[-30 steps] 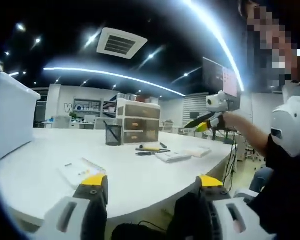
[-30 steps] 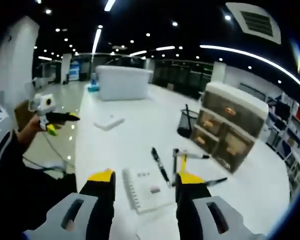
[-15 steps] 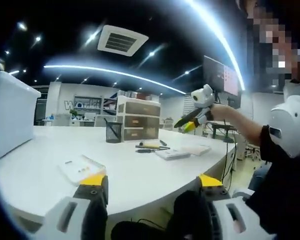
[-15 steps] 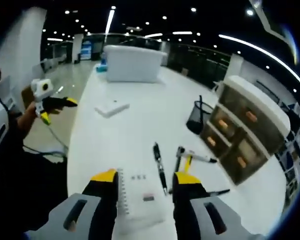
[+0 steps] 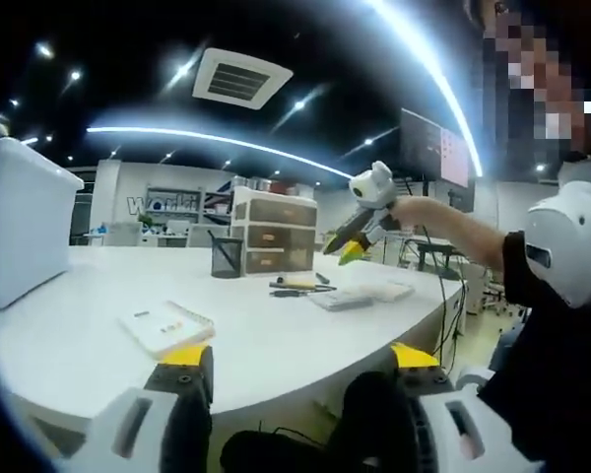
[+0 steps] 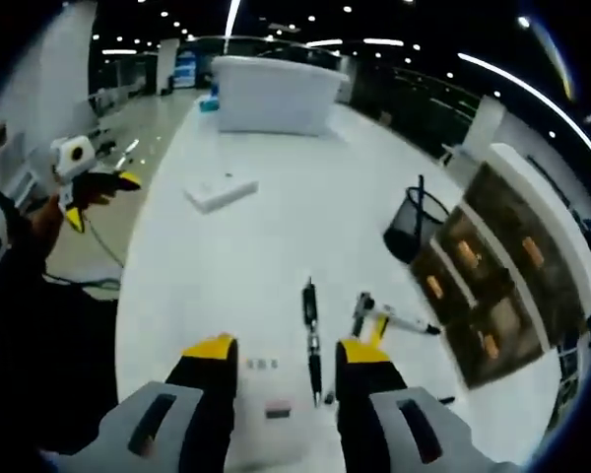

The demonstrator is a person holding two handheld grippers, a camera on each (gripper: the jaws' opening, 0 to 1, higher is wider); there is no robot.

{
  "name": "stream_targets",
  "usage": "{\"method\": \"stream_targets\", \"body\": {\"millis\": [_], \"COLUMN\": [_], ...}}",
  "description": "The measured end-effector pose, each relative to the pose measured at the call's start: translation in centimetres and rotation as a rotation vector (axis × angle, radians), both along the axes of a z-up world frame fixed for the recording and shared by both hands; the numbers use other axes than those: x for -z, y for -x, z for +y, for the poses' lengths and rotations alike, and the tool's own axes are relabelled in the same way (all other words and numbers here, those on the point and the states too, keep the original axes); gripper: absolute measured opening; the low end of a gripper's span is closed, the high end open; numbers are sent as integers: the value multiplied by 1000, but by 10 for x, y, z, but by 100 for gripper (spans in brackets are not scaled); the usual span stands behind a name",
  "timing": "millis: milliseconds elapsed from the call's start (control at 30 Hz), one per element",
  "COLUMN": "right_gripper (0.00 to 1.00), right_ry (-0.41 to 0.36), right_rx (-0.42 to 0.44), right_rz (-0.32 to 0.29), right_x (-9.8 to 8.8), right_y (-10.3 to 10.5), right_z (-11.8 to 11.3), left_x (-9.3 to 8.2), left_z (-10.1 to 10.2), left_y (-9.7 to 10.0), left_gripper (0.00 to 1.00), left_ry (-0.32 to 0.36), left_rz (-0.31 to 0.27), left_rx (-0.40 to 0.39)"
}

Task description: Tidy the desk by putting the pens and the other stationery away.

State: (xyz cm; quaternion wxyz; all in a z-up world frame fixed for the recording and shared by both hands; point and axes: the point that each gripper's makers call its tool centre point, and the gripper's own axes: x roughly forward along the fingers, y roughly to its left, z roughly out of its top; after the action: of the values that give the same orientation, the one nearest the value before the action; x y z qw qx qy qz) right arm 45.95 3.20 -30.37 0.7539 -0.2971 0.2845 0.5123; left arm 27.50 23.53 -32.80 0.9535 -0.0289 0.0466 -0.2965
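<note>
- Leftmost, a white bin [image 6: 274,96] stands far off, a small pad [image 6: 220,191] nearer.
- Right gripper [image 6: 288,357], jaws spread and empty, hovers over black pen [image 6: 311,325].
- Mesh pen cup [image 6: 415,226] and drawer unit [image 6: 507,266] stand right.
- Left gripper [image 5: 295,365], spread, hangs off the desk edge [image 5: 276,374].

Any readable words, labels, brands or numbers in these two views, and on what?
"Wo...": pale letters on the far wall in the left gripper view; the rest is too blurred to read.
Coloured marks on the white pad: too small to read.
Marks on the notepad between the right tongs: blurred, unreadable.
Screen behind the person: unreadable.
</note>
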Motion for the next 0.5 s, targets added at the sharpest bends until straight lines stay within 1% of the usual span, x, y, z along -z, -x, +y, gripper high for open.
{"method": "stream_targets", "body": {"millis": [67, 233, 300, 500], "right_gripper": [34, 34, 34, 34], "right_ry": [22, 87, 112, 170], "right_rx": [-9, -36, -45, -74], "right_rz": [-3, 32, 35, 58], "right_x": [1, 11, 15, 29], "right_y": [-6, -14, -17, -15], "right_z": [3, 12, 14, 19], "left_x": [0, 4, 5, 9], "left_z": [0, 1, 1, -2], "left_y": [0, 1, 1, 2], "left_gripper": [70, 70, 70, 70], "left_ry": [-2, -3, 0, 1], "left_rz": [0, 11, 13, 22], "left_rx": [1, 7, 7, 18]}}
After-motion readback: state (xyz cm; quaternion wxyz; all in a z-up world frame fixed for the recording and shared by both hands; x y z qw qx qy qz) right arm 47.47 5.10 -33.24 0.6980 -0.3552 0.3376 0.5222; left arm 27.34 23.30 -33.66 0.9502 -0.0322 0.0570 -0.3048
